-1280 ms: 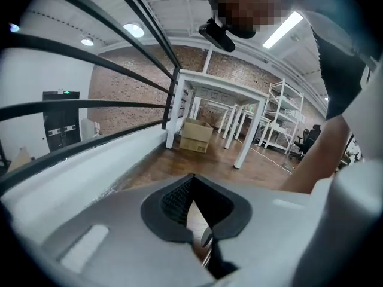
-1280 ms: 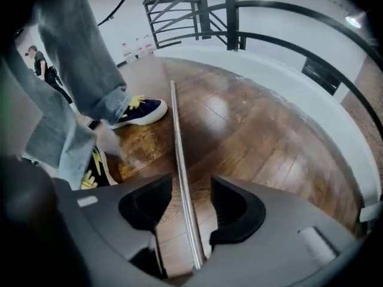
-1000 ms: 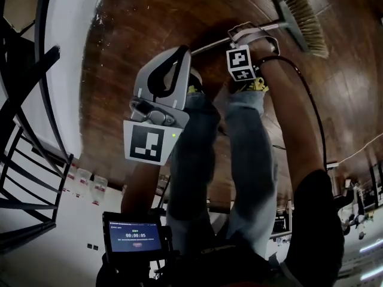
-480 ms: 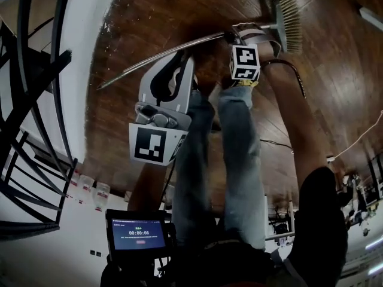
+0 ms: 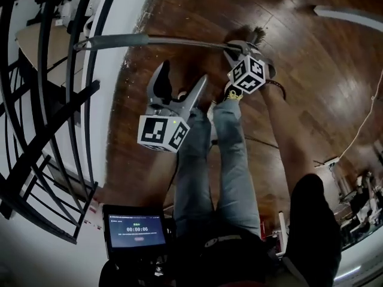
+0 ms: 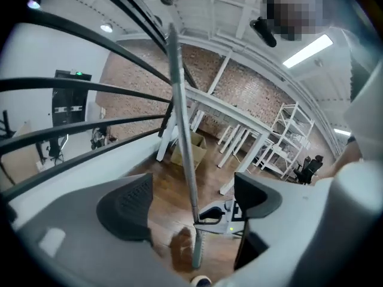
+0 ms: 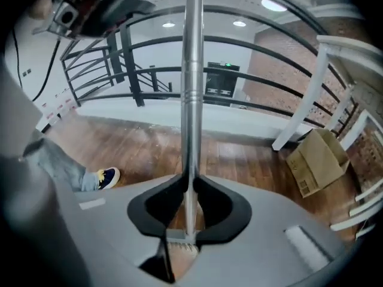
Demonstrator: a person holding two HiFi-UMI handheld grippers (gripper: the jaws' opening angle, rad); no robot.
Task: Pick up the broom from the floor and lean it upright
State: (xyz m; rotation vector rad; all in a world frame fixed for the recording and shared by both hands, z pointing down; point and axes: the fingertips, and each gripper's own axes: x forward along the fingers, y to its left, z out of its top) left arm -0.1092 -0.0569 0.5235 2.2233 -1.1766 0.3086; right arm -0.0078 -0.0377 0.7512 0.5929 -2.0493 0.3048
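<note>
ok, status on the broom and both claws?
Right claw shut on broom handle. Left claw opening, handle between pads, ungripped. Broom tilted up, brush end low. Handle top near black railing, contact unclear.

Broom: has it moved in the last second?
Yes. The broom, shut in the right gripper, has swung: its handle end, earlier over the floorboards, now reaches left across the black railing.

It is a loft workshop: brick wall (image 6: 239, 82), white shelving (image 6: 288, 137), black railings (image 6: 60, 84), wooden floor (image 5: 179, 17).
</note>
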